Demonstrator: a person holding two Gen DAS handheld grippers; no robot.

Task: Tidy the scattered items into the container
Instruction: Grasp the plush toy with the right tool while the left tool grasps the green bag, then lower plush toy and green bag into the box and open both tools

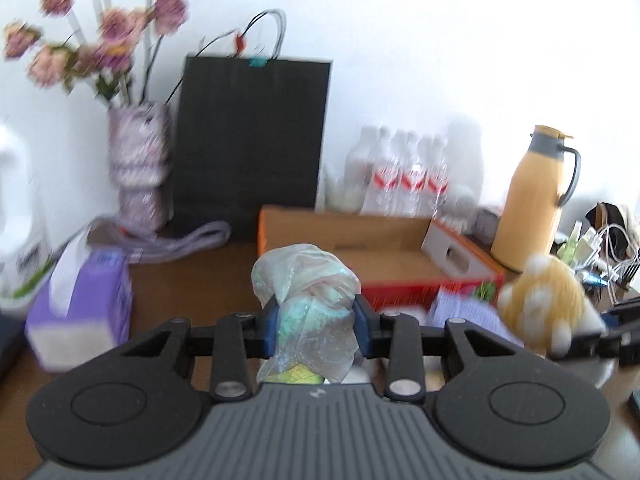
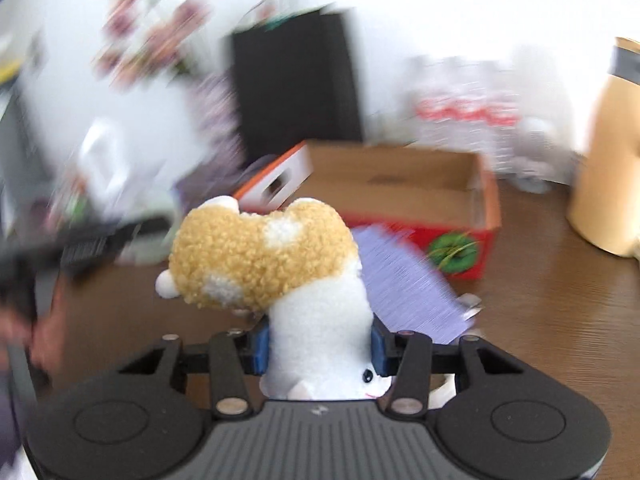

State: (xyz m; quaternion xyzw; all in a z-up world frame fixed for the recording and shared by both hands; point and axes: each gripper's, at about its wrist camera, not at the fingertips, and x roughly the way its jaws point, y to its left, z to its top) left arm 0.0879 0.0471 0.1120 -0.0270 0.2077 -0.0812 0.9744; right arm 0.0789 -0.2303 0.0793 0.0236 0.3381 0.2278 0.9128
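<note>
My left gripper [image 1: 316, 330] is shut on a crumpled clear plastic bag [image 1: 308, 280] with pale green contents, held above the brown table in front of the open orange cardboard box [image 1: 384, 236]. My right gripper [image 2: 318, 346] is shut on a yellow and white plush toy [image 2: 264, 256], held above the table in front of the same box [image 2: 400, 176]. The plush toy also shows at the right of the left wrist view [image 1: 540, 300]. A purple packet [image 2: 408, 284] lies against the box's red front. The right wrist view is blurred.
A purple tissue box [image 1: 84, 300] sits left of the box. A black paper bag [image 1: 252, 140], a flower vase [image 1: 140, 164], water bottles [image 1: 404, 172] and a yellow thermos jug [image 1: 532, 200] stand along the wall. Cables [image 1: 608, 248] lie at far right.
</note>
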